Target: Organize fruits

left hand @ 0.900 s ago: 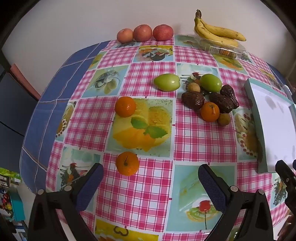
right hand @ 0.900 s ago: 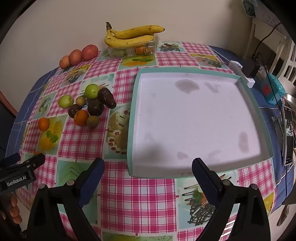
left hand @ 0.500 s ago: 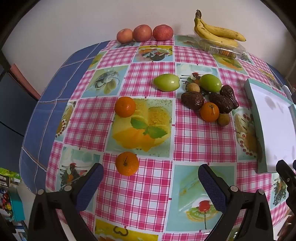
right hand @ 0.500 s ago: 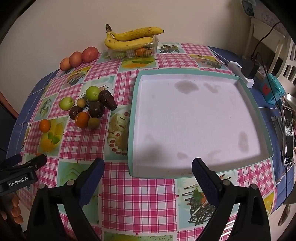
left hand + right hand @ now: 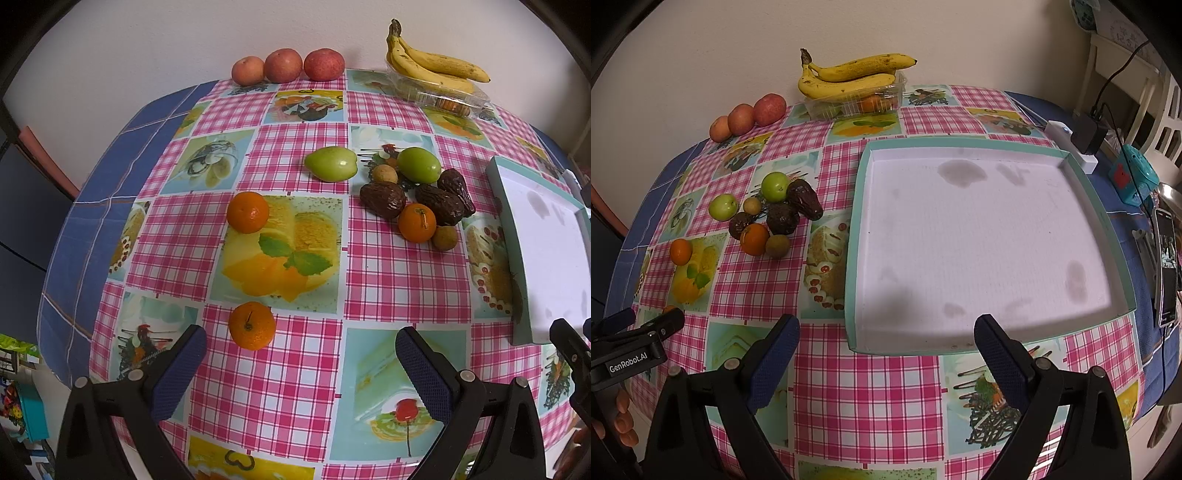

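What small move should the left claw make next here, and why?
Probably ease the left claw forward and slightly left, down over the nearest orange. Both claws are open and hold nothing, the tray has no fruit in it, and that orange lies alone on the tablecloth just ahead of the left fingertip, apart from the other fruit, so it looks like the easiest first pick.

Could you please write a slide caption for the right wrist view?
Open right gripper faces an empty teal tray; loose fruit cluster lies beside it.
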### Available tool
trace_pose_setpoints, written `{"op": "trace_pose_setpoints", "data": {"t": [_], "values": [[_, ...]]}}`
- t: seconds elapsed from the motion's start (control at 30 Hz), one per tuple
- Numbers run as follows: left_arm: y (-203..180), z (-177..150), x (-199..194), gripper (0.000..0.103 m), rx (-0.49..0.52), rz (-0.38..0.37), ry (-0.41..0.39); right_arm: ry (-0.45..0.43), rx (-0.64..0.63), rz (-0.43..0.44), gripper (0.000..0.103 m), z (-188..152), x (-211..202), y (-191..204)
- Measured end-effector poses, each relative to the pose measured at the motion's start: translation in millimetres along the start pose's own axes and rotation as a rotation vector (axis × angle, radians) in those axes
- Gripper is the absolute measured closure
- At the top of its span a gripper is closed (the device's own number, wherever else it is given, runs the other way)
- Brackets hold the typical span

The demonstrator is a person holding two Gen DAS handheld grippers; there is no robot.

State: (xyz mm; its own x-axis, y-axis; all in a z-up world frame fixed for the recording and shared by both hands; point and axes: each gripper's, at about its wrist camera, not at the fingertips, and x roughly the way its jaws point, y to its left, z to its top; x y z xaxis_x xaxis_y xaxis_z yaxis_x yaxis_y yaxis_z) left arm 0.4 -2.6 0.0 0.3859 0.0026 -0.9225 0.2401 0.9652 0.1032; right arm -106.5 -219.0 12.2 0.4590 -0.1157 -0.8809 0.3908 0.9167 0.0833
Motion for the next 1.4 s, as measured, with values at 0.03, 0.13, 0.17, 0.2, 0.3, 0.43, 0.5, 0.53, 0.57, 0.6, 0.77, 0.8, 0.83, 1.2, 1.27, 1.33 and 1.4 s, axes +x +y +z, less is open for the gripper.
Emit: {"op": "trace_pose_setpoints", "data": {"t": [0.03, 0.13, 0.17, 0.2, 0.3, 0.43, 0.5, 0.53, 0.57, 0.6, 0.77, 0.8, 0.83, 1.2, 1.27, 1.33, 1.4], "values": [[0.0, -0.1, 0.0, 0.000, 0.000, 0.000, 0.000, 0.000, 0.000, 0.000, 0.007, 0.1, -0.1, 0.0], [-3.5, -1.1, 0.2, 0.000, 0.001, 0.001, 0.001, 0.000, 0.001, -0.001, 0.007, -0.2, 0.0, 0.1], [-4.3, -1.2, 0.3, 0.000, 0.001, 0.000, 0.001, 0.000, 0.002, 0.000, 0.007, 0.1, -0.1, -0.8], [-4.6, -1.2, 0.4, 0.000, 0.001, 0.000, 0.001, 0.001, 0.002, 0.000, 0.007, 0.2, -0.5, -0.9], [-4.2, -1.2, 0.3, 0.000, 0.000, -0.001, 0.002, 0.001, 0.002, 0.001, 0.007, 0.0, 0.1, -0.6], [-3.8, -1.3, 0.4, 0.000, 0.000, -0.002, 0.001, 0.001, 0.002, 0.001, 0.007, -0.1, 0.2, -0.5], [-3.8, -1.3, 0.4, 0.000, 0.000, -0.002, 0.002, 0.001, 0.002, 0.000, 0.007, -0.2, 0.4, -0.2], [-3.6, -1.3, 0.4, 0.000, 0.000, -0.002, 0.002, 0.002, 0.002, 0.000, 0.007, -0.2, 0.2, -0.3], [-3.6, -1.4, 0.4, 0.000, 0.000, -0.002, 0.002, 0.001, 0.002, 0.001, 0.007, -0.3, 0.6, -0.1], [-3.6, -1.4, 0.4, 0.000, 0.000, -0.002, 0.001, 0.001, 0.002, 0.001, 0.007, -0.3, 0.4, -0.2], [-3.2, -1.4, 0.4, 0.000, 0.000, -0.003, 0.002, 0.002, 0.003, 0.001, 0.007, -0.4, 0.6, 0.1], [-3.2, -1.4, 0.4, 0.000, 0.000, -0.004, 0.002, 0.002, 0.003, 0.001, 0.007, -0.3, 0.4, 0.0], [-3.1, -1.4, 0.4, 0.000, 0.000, -0.004, 0.002, 0.002, 0.003, 0.001, 0.007, -0.3, 0.4, 0.0], [-2.6, -1.4, 0.5, 0.000, 0.000, -0.005, 0.002, 0.002, 0.003, 0.000, 0.007, -0.2, -0.3, -0.5], [-2.7, -1.4, 0.5, 0.000, 0.000, -0.005, 0.002, 0.003, 0.003, 0.000, 0.007, -0.2, -0.2, -0.3], [-2.4, -1.4, 0.5, 0.000, 0.000, -0.006, 0.003, 0.003, 0.003, 0.000, 0.007, -0.2, -0.1, -0.3], [-2.8, -1.4, 0.5, 0.000, 0.000, -0.006, 0.002, 0.003, 0.003, 0.000, 0.007, -0.2, 0.0, -0.1]]}}
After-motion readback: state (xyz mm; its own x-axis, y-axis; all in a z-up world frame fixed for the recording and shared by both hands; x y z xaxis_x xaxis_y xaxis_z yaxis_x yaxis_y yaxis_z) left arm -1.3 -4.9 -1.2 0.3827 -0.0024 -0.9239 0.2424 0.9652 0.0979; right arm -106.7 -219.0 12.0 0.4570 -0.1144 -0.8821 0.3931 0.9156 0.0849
